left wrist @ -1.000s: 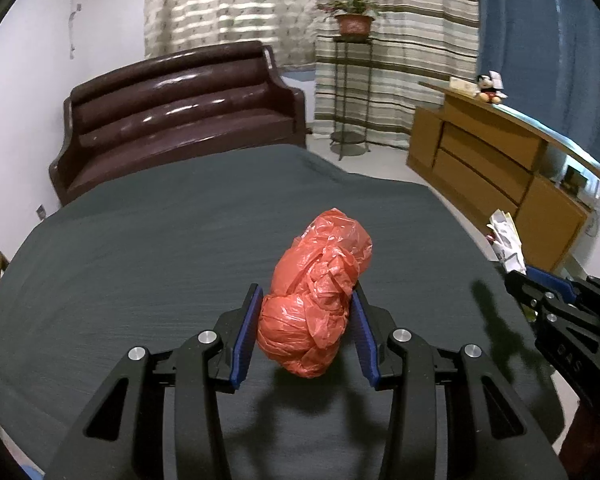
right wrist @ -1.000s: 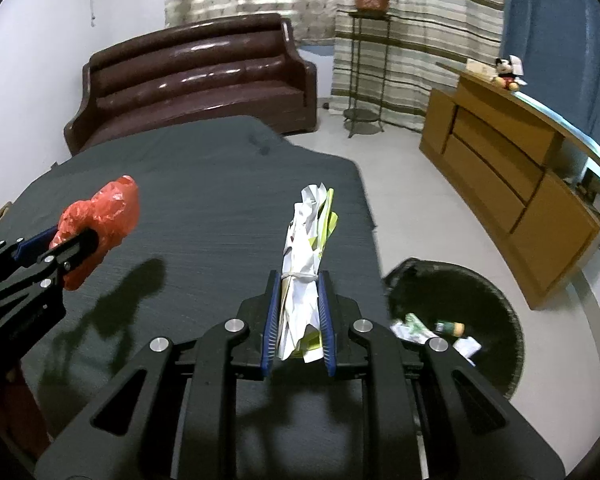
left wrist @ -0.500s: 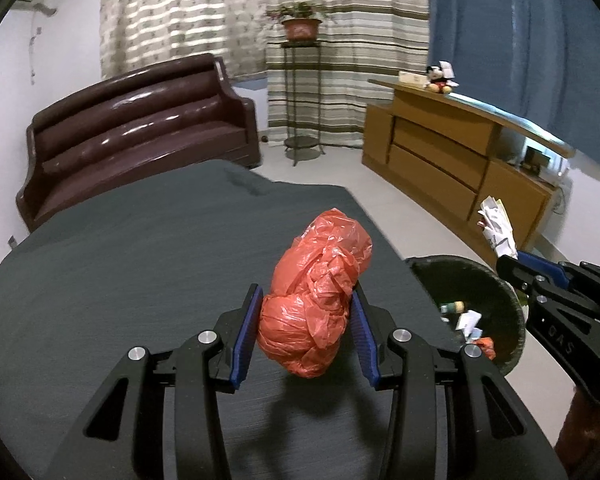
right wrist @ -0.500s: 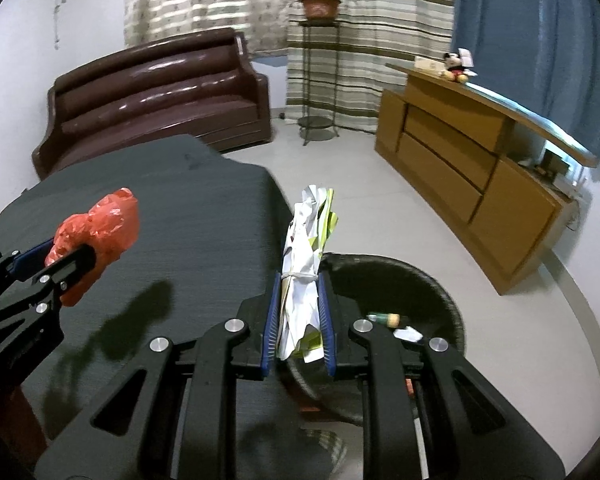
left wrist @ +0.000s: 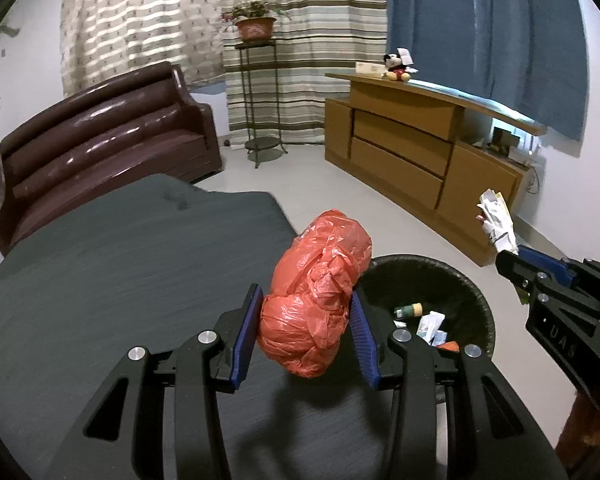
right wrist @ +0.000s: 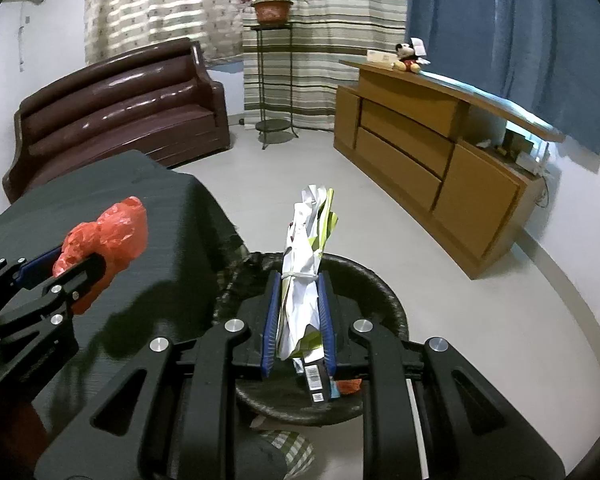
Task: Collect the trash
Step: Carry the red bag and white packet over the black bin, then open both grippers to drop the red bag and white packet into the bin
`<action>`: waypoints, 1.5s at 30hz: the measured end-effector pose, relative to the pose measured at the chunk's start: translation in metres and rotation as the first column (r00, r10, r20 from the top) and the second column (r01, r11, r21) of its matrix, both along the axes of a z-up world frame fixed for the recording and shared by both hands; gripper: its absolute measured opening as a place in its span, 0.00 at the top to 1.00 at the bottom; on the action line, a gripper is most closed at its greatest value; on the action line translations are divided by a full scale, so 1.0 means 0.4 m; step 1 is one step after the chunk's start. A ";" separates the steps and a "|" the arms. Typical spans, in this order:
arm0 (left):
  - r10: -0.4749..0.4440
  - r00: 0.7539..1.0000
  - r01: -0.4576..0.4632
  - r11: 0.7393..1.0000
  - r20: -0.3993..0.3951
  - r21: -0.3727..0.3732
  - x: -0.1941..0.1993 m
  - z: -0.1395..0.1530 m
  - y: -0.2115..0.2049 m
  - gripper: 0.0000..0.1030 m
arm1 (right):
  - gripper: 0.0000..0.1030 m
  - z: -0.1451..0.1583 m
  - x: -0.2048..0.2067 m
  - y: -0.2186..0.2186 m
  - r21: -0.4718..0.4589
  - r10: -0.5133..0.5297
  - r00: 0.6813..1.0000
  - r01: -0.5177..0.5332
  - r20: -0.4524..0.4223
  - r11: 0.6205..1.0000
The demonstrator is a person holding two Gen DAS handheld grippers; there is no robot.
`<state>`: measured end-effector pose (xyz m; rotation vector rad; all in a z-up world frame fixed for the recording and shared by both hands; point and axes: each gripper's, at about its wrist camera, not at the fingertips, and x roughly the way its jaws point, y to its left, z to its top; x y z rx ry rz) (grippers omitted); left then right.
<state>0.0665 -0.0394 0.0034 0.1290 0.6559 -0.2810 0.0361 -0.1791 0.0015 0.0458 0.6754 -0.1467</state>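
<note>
Left wrist view: my left gripper (left wrist: pixel 305 332) was clamped on a crumpled red plastic bag (left wrist: pixel 314 294), held above the edge of the dark grey cloth-covered table (left wrist: pixel 100 280). Just right of it stood a round black waste bin (left wrist: pixel 476 300) holding small litter. My right gripper (left wrist: pixel 504 258) showed at the right edge, gripping a bundle of crumpled white paper (left wrist: pixel 496 220).

Right wrist view: my right gripper (right wrist: pixel 298 312) pinched that tied paper bundle (right wrist: pixel 306 272) directly above the bin (right wrist: pixel 384 292). This view alone showed a barcoded carton (right wrist: pixel 314 380) inside the bin.
</note>
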 end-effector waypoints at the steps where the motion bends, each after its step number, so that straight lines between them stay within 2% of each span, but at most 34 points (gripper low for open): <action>1: -0.005 1.000 0.005 1.000 -0.002 0.002 0.002 -0.003 -0.008 0.58 | 0.82 -0.002 0.002 -0.009 0.002 -0.007 1.000 0.007 0.000 1.000; 24: -0.067 0.996 0.070 0.996 -0.056 0.054 0.063 -0.056 -0.132 0.58 | 0.82 -0.064 0.027 -0.087 0.042 -0.075 0.997 0.076 -0.026 0.996; 45: -0.070 0.993 0.079 0.993 -0.095 0.087 0.106 -0.076 -0.205 0.58 | 0.82 -0.105 0.065 -0.121 0.076 -0.105 0.993 0.109 -0.058 0.991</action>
